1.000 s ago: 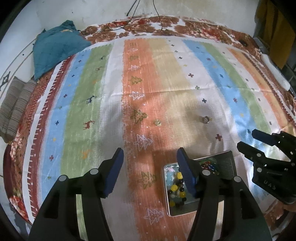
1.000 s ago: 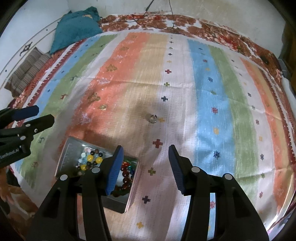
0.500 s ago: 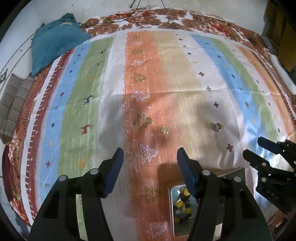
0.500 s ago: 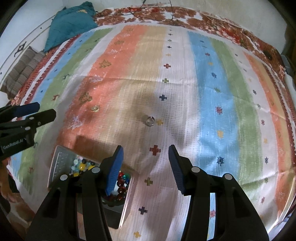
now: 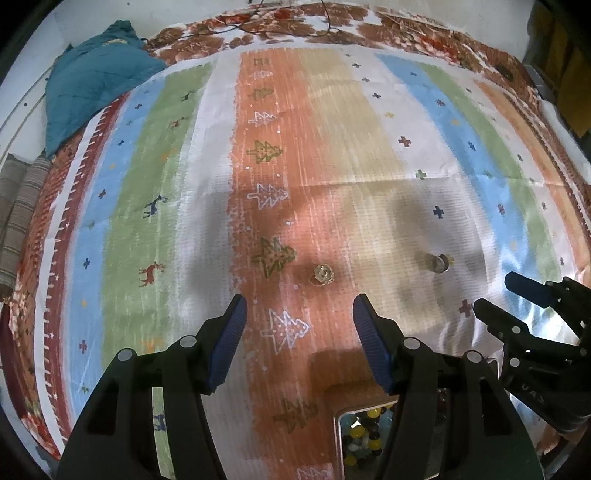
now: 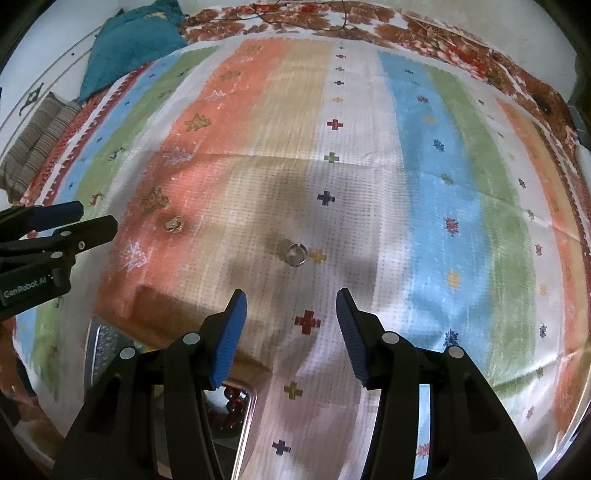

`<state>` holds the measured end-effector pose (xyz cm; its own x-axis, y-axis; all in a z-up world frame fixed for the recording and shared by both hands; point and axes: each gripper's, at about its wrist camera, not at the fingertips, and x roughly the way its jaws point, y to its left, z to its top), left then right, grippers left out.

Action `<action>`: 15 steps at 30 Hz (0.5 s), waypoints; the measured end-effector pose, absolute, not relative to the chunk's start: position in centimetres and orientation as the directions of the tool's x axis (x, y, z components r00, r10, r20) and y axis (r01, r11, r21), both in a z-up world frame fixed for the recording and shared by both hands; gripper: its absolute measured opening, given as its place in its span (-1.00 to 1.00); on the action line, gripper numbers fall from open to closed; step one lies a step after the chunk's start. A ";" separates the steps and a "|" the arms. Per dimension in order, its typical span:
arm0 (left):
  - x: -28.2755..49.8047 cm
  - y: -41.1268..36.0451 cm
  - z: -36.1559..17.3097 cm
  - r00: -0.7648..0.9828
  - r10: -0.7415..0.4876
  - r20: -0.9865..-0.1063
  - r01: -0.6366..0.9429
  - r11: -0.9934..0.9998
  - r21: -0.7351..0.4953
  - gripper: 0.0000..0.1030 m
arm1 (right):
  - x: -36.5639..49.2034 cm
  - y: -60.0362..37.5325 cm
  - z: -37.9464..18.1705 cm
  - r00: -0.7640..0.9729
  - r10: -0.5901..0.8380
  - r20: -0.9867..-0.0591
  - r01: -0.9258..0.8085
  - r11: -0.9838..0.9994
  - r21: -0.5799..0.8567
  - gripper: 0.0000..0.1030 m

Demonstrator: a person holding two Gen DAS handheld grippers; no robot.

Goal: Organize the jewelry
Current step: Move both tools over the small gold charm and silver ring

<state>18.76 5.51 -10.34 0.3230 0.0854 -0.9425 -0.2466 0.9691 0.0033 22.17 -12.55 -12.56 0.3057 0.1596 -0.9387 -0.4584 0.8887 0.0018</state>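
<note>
A small gold ornament (image 5: 324, 274) lies on the orange stripe of the blanket, just ahead of my open, empty left gripper (image 5: 297, 314). A silver ring (image 5: 439, 263) lies to its right on the white stripe. In the right wrist view the ring (image 6: 296, 254) sits just ahead of my open, empty right gripper (image 6: 290, 308), and the gold ornament (image 6: 174, 224) lies far left. A metal tray (image 5: 338, 424) holding coloured beads (image 5: 360, 435) sits under both grippers; its edge (image 6: 96, 343) shows in the right wrist view, with dark red beads (image 6: 231, 400).
The striped blanket (image 5: 332, 147) covers a bed. A teal pillow (image 5: 92, 85) and a striped cushion (image 5: 18, 221) lie at the far left. A black cable (image 5: 280, 26) runs along the far edge. The right gripper's fingers (image 5: 532, 317) show at the right in the left wrist view.
Both grippers have moved forward over the blanket toward the ornament and ring. The tray has slid down and mostly behind the fingers. Both stay open.
</note>
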 end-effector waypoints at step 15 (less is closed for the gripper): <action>21.3 5.9 -13.8 0.242 0.069 -0.968 -0.207 0.978 0.018 0.07 | 24.5 -11.6 -14.8 0.282 0.136 -0.950 -0.459 0.888 -0.009 -0.02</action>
